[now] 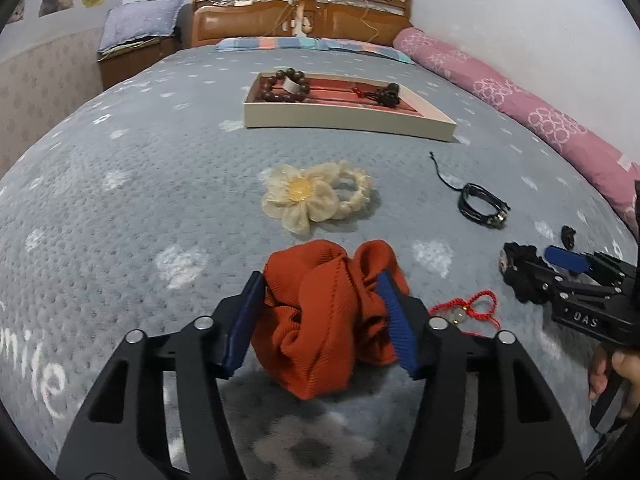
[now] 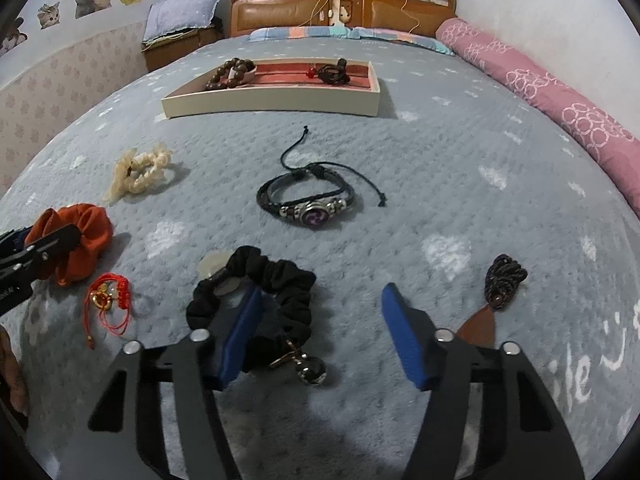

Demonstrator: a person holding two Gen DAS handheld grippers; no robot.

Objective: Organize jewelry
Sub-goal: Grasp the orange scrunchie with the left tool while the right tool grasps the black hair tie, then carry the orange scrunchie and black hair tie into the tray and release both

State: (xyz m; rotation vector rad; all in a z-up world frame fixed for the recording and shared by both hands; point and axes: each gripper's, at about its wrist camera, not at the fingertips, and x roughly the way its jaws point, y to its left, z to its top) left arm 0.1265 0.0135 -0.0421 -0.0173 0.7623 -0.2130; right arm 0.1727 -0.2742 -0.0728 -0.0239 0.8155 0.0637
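Note:
My left gripper (image 1: 320, 292) is shut on an orange scrunchie (image 1: 320, 320), with both blue pads pressed into its folds on the grey bedspread. My right gripper (image 2: 320, 296) is open over a black scrunchie (image 2: 280, 280) that carries a round bell charm (image 2: 312, 372). Its left finger lies across the ring, and the right finger stands apart on bare cover. Further up the bed is a shallow cream tray (image 1: 340, 118) with a red lining. In it lie a brown bead bracelet (image 1: 284, 86) and a dark knotted piece (image 1: 384, 94).
Loose on the cover are a cream flower scrunchie (image 1: 304, 196), a black leather bracelet (image 2: 308, 200), a red string bracelet (image 2: 106, 300) and a dark knot with a brown tab (image 2: 504, 280). A pink bolster (image 2: 560, 100) lines the right edge. A wooden headboard (image 2: 340, 4) closes the far end.

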